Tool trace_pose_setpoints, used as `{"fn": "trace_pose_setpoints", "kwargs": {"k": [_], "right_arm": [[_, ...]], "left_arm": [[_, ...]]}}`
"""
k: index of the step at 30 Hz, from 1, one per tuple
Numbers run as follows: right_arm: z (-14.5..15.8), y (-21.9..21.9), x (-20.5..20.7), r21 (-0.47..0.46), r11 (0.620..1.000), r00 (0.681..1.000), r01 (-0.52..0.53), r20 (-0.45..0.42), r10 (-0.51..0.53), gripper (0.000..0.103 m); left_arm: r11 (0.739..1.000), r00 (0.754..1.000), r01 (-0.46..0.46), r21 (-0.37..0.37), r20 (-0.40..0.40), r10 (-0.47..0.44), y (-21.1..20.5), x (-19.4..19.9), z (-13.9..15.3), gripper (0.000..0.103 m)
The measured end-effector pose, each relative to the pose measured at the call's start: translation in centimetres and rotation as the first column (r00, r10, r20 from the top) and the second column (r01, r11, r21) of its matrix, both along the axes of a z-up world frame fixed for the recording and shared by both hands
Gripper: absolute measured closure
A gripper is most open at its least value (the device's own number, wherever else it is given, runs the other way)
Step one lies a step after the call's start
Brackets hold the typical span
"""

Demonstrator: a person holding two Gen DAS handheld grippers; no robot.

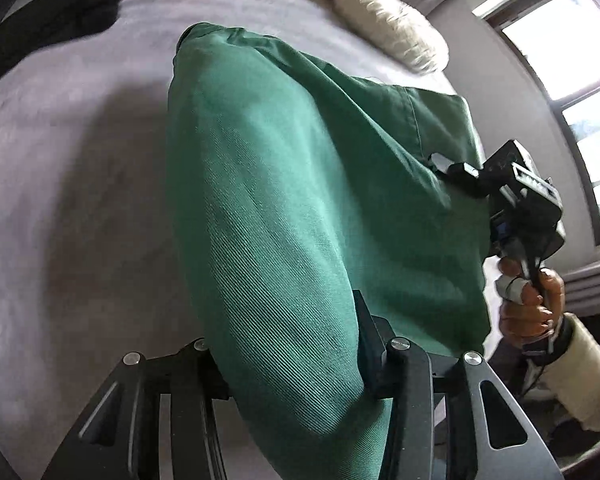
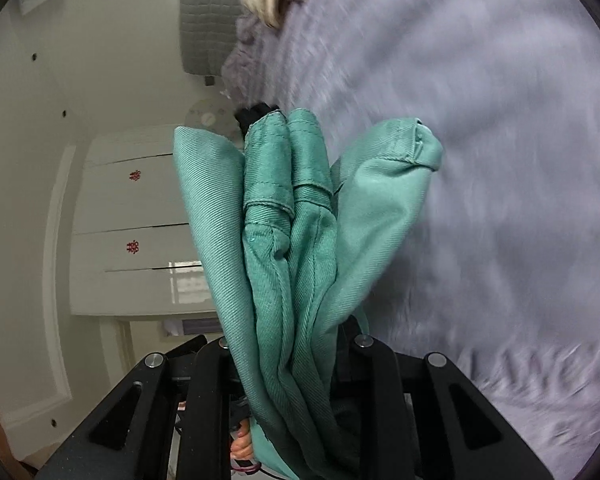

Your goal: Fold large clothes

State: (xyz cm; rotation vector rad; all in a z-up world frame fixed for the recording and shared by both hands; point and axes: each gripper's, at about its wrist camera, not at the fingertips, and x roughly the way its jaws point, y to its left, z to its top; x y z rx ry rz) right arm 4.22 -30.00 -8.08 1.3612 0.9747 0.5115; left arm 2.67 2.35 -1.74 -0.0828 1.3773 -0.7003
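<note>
A large green twill garment (image 1: 300, 184) hangs in the air over the bed, stretched between both grippers. Low in the left wrist view, my left gripper (image 1: 291, 352) is shut on a thick fold of it, and the cloth hides most of both fingers. Further right, my right gripper (image 1: 456, 170), carried by a person's hand (image 1: 528, 304), pinches the garment's far edge. In the right wrist view the hemmed, bunched layers of the garment (image 2: 291, 240) fill the right gripper (image 2: 291, 128), which is shut on them. One black fingertip (image 2: 255, 114) peeks out above the cloth.
A grey bedcover (image 1: 59, 160) spreads below the garment. A cream fluffy blanket (image 1: 392, 28) lies at the bed's far end and dark clothing (image 1: 47, 12) at the upper left. A window (image 1: 572, 92) is on the right. White drawers (image 2: 131, 220) and a quilted headboard (image 2: 207, 16) stand beyond.
</note>
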Motion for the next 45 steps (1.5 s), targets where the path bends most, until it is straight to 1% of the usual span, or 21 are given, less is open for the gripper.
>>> {"fn": "trace_pose_setpoints", "kwargs": {"k": [2, 4, 6, 7, 9, 11, 13, 15, 17, 19, 20, 21, 22, 24, 26, 27, 31, 35, 37, 39, 45], "right_arm": [[-2.0, 1.8, -0.4, -0.007, 1.000, 0.999, -0.006, -0.042, 0.006, 0.078], [-4.3, 3.2, -0.5, -0.032, 0.999, 0.994, -0.016, -0.106, 0.013, 0.078], [-5.3, 3.3, -0.7, -0.077, 0.997, 0.989, -0.016, -0.147, 0.005, 0.074], [-5.3, 3.1, -0.5, -0.125, 0.992, 0.983, -0.030, -0.182, 0.007, 0.071], [-4.5, 2.5, -0.2, -0.203, 0.976, 0.976, -0.076, -0.217, 0.031, 0.056], [-2.4, 2.1, -0.6, -0.332, 0.934, 0.972, -0.129, -0.229, 0.053, 0.049], [-0.3, 1.5, -0.8, -0.455, 0.879, 0.974, -0.144, -0.224, 0.043, 0.049], [2.0, 1.3, -1.1, -0.552, 0.825, 0.983, -0.120, -0.180, 0.023, 0.049], [3.6, 1.3, -0.9, -0.585, 0.806, 0.992, -0.090, -0.124, 0.020, 0.049], [3.3, 1.8, 0.6, -0.589, 0.800, 0.991, -0.111, -0.126, 0.046, 0.049], [2.6, 2.4, 1.7, -0.596, 0.791, 0.988, -0.140, -0.142, 0.068, 0.061], [2.2, 2.9, 2.2, -0.593, 0.790, 0.985, -0.158, -0.147, 0.086, 0.096], [1.9, 3.5, 2.9, -0.602, 0.778, 0.982, -0.179, -0.160, 0.102, 0.096], [3.3, 5.0, 3.7, -0.653, 0.738, 0.985, -0.171, -0.123, 0.119, 0.096], [4.6, 5.7, 3.6, -0.724, 0.669, 0.985, -0.168, -0.101, 0.138, 0.096], [4.5, 5.5, 3.4, -0.741, 0.648, 0.984, -0.175, -0.113, 0.136, 0.096], [0.1, 3.1, 3.3, -0.742, 0.630, 0.971, -0.229, -0.217, 0.098, 0.095], [-2.2, 2.3, 3.2, -0.714, 0.661, 0.968, -0.231, -0.238, 0.081, 0.091], [-1.4, 1.8, 2.7, -0.687, 0.692, 0.967, -0.224, -0.246, 0.069, 0.091], [-0.1, 1.3, 2.1, -0.676, 0.701, 0.964, -0.226, -0.260, 0.060, 0.091], [5.3, 2.6, -2.1, -0.686, 0.688, 0.967, -0.236, -0.238, 0.093, 0.087]], "left_arm": [[1.000, 0.999, -0.022, 0.018, -0.034, 0.022, 1.0, -0.4, -2.2, 0.056], [0.997, 0.996, -0.051, 0.055, -0.069, 0.055, 1.9, -0.7, -5.0, 0.051], [0.993, 0.992, -0.094, 0.070, -0.075, 0.099, 2.6, -0.9, -5.9, 0.037], [0.991, 0.990, -0.111, 0.071, -0.075, 0.116, 3.1, -1.1, -5.7, 0.037], [0.991, 0.992, -0.106, 0.078, -0.066, 0.111, 3.9, -1.3, -5.0, 0.037], [0.992, 0.994, -0.098, 0.077, -0.049, 0.102, 4.9, -1.6, -3.6, 0.037], [0.992, 0.994, -0.108, 0.063, -0.001, 0.108, 5.5, -1.5, -1.7, 0.037], [0.986, 0.986, -0.148, 0.078, 0.089, 0.141, 6.3, -0.7, 0.1, 0.037], [0.971, 0.968, -0.208, 0.116, 0.165, 0.188, 6.9, 0.6, 0.5, 0.037], [0.955, 0.956, -0.258, 0.145, 0.180, 0.231, 7.4, 2.2, -0.4, 0.037], [0.951, 0.954, -0.268, 0.154, 0.180, 0.240, 8.2, 2.4, -0.9, 0.037], [0.947, 0.952, -0.274, 0.165, 0.183, 0.244, 8.1, 2.7, -1.3, 0.037], [0.948, 0.954, -0.267, 0.172, 0.187, 0.235, 7.5, 2.8, -1.6, 0.037], [0.959, 0.958, -0.236, 0.159, 0.206, 0.201, 5.2, 2.9, -1.9, 0.037], [0.967, 0.962, -0.199, 0.162, 0.219, 0.161, 3.8, 2.4, -2.2, 0.037], [0.968, 0.966, -0.182, 0.170, 0.214, 0.144, 3.2, 2.2, -2.6, 0.037], [0.976, 0.978, -0.150, 0.157, 0.170, 0.123, 0.4, 1.9, -4.9, 0.037], [0.970, 0.979, -0.137, 0.199, 0.175, 0.103, -0.5, 1.4, -4.5, 0.037], [0.966, 0.979, -0.137, 0.218, 0.177, 0.099, -0.7, 1.4, -3.6, 0.037], [0.967, 0.980, -0.134, 0.218, 0.176, 0.096, 0.5, 0.6, -2.2, 0.037], [0.966, 0.990, -0.098, 0.238, 0.120, 0.071, 3.2, -4.4, -0.9, 0.037]]}}
